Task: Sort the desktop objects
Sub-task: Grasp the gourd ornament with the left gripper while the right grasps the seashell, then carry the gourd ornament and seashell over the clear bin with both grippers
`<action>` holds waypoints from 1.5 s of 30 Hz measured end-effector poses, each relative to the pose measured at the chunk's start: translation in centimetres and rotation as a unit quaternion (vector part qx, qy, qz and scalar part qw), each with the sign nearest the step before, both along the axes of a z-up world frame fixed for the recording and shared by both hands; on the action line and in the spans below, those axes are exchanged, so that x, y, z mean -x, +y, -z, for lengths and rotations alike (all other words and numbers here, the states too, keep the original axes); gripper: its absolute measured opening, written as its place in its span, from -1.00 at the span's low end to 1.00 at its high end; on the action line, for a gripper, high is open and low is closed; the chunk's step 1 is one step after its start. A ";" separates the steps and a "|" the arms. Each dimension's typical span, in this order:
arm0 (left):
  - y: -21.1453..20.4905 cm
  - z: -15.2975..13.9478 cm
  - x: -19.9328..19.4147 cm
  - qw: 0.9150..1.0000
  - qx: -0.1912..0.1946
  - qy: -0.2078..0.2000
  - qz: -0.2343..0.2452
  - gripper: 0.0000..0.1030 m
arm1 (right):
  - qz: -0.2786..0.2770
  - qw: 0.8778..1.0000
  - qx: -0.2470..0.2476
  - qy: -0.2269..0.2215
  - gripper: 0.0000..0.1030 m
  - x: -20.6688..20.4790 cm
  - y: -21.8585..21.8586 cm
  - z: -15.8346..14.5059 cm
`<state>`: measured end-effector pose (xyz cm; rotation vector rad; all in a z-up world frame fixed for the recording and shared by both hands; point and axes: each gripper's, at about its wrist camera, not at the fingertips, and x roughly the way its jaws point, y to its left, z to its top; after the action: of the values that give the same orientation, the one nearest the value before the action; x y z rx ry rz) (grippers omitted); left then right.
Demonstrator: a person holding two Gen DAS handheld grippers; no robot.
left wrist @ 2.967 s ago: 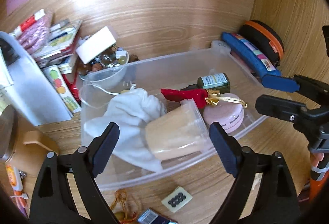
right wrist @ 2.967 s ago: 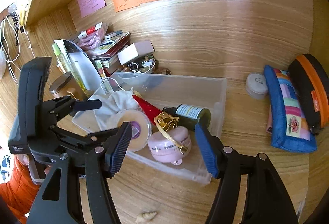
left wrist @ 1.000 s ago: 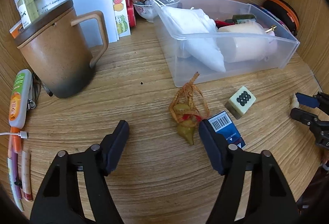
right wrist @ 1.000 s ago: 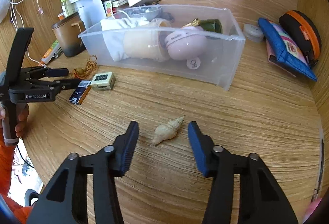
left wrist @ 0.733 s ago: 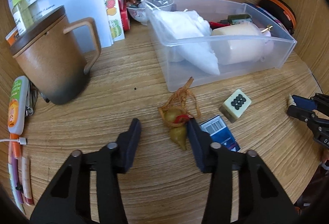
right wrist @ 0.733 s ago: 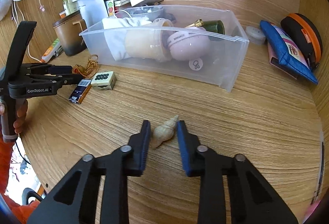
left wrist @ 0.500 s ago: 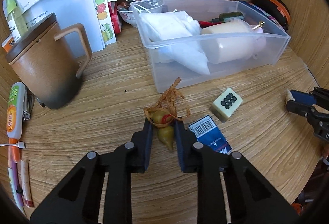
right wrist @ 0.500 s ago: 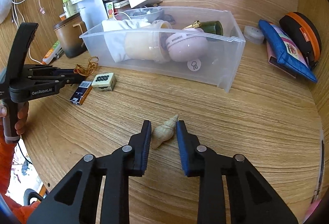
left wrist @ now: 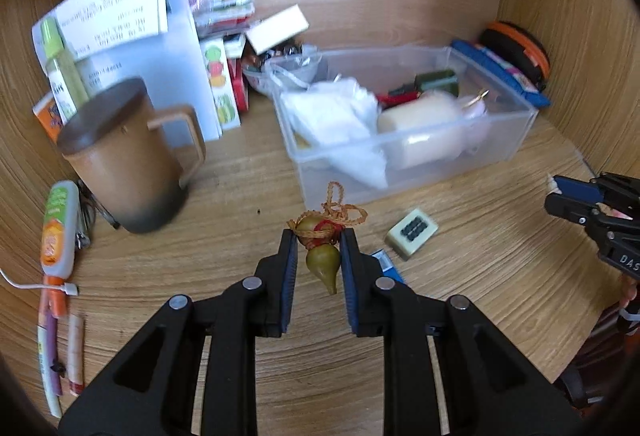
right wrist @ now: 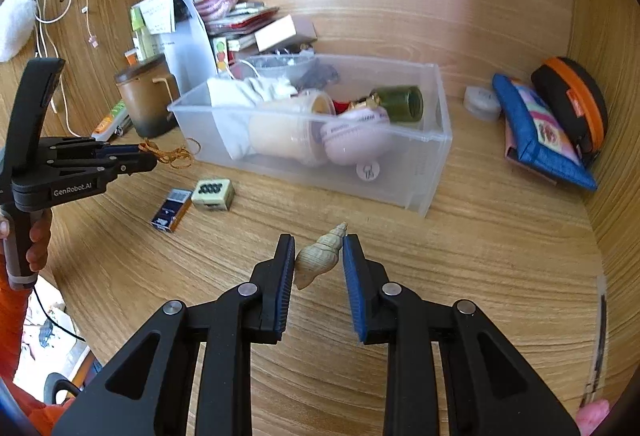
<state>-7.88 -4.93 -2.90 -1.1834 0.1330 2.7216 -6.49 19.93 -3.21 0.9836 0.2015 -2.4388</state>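
Observation:
My left gripper [left wrist: 319, 240] is shut on a green gourd charm [left wrist: 322, 261] with an orange cord and holds it above the desk; it also shows in the right wrist view [right wrist: 149, 156] with the cord [right wrist: 176, 153] trailing. My right gripper [right wrist: 319, 245] is shut on a cream spiral seashell [right wrist: 318, 256] and holds it off the desk in front of the clear plastic bin [right wrist: 432, 140]. The bin [left wrist: 520, 116] holds a white cloth, a cream jar, a pink case and a green bottle. A mahjong tile [left wrist: 412, 233] and a blue card box [right wrist: 171, 210] lie on the desk.
A brown lidded mug [left wrist: 120, 156] stands at the left, with pens and a tube [left wrist: 56, 228] beside it. Books, papers and a small bowl are stacked behind. A blue pouch [right wrist: 540, 132], an orange-trimmed case [right wrist: 572, 100] and a small round tin [right wrist: 482, 102] lie at the right wall.
Both grippers came down from over the bin and closed, the left on the gourd charm, the right on the seashell. Both have since lifted their objects off the desk.

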 end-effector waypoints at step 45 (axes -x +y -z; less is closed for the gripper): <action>3.7 -5.3 11.8 0.998 -0.013 0.045 0.031 -0.60 | -0.034 0.998 0.012 0.054 -0.56 11.6 -3.1 -6.2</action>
<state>-19.63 -1.19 2.40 -1.0342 0.1436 2.7144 -18.12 16.83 2.97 0.8226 0.2383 -2.4290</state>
